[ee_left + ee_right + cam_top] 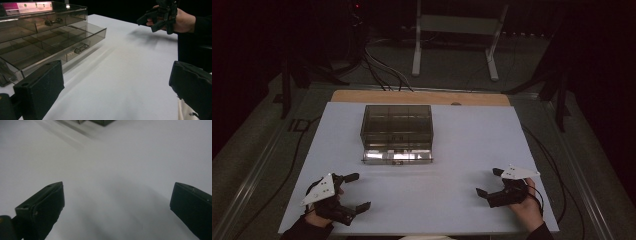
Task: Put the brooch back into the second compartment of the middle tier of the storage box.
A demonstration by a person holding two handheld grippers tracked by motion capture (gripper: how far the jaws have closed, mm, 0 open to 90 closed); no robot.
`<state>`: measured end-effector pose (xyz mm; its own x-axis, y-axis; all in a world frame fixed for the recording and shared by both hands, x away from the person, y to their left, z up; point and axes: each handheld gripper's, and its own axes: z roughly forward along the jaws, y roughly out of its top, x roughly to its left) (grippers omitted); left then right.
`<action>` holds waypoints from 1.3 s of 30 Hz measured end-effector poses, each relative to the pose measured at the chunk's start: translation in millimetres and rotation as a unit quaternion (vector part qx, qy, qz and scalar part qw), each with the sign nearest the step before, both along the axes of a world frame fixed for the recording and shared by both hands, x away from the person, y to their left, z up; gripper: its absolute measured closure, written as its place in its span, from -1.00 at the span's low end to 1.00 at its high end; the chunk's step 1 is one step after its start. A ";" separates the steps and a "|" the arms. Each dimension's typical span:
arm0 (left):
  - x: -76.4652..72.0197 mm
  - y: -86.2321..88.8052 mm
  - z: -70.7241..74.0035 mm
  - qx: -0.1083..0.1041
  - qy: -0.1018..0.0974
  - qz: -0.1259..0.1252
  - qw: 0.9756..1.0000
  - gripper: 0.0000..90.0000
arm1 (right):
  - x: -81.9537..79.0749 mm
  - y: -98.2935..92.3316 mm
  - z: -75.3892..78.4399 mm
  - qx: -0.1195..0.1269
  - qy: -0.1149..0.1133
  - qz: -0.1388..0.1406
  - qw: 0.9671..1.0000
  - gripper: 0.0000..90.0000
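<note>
We hold both tongs low at the near edge of the white tabletop (452,150), one at each corner, and both are spread wide with nothing between their jaws. The left tongs (355,191) sit at the near left, and their own view looks across the sheet toward the other hand. The right tongs (488,182) sit at the near right, raised a little off the surface to judge by the soft shadow under them in the right gripper view.

The smoky clear drawer box (397,131) stands in the middle of the far half, well apart from both tongs. Its lower drawer (57,45) is drawn out toward us, so the divided compartments lie open from above. We read this placement as deliberate: the box faces us squarely, with its small handles (81,48) on the near side where either hand can reach them.

We take the wide jaws as a ready stance, each hand on its own side so the two can come in without crossing. The compartments look bare, though the dim light and the tinted plastic leave us unsure about small items. A bright strip (397,156) glints along the drawer's front edge.
</note>
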<state>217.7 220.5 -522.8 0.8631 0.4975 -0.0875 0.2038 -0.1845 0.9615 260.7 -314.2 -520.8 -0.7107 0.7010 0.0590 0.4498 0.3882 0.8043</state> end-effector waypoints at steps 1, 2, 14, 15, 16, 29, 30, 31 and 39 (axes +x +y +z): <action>0.0 0.1 -0.2 -0.001 0.001 0.000 1.000 -0.99 | -0.8 -4.3 -2.4 -0.002 0.012 -0.008 1.000 -1.00; -0.1 0.1 -0.4 0.000 0.001 0.001 1.000 -0.99 | -1.2 -6.2 -4.0 -0.004 0.014 -0.010 1.000 -1.00; -0.6 0.3 0.1 0.001 -0.001 0.001 1.000 -0.99 | -6.9 -17.2 -17.3 -0.021 0.035 -0.032 0.999 -1.00; -0.6 0.2 0.2 0.001 -0.001 0.000 1.000 -0.99 | -5.9 -16.5 -18.2 -0.018 0.038 -0.030 0.999 -1.00; -0.6 0.2 0.1 0.001 -0.001 0.000 1.000 -0.99 | -5.1 -16.0 -18.4 -0.021 0.035 -0.028 0.999 -1.00; -1.6 1.3 -0.5 0.003 0.000 0.003 1.000 -0.99 | 8.3 -4.3 -19.3 -0.024 0.029 -0.016 0.999 -1.00; -2.1 1.1 -0.8 0.003 0.001 0.003 1.000 -0.99 | 8.4 -4.6 -19.1 -0.023 0.030 -0.017 0.999 -1.00; -2.5 0.9 -0.7 0.005 0.001 0.003 1.000 -0.99 | 8.1 -4.8 -18.6 -0.022 0.030 -0.018 0.999 -1.00; -2.3 1.3 0.1 0.001 -0.001 0.004 1.000 -0.99 | 7.8 -5.2 -16.9 -0.017 0.025 -0.018 0.999 -1.00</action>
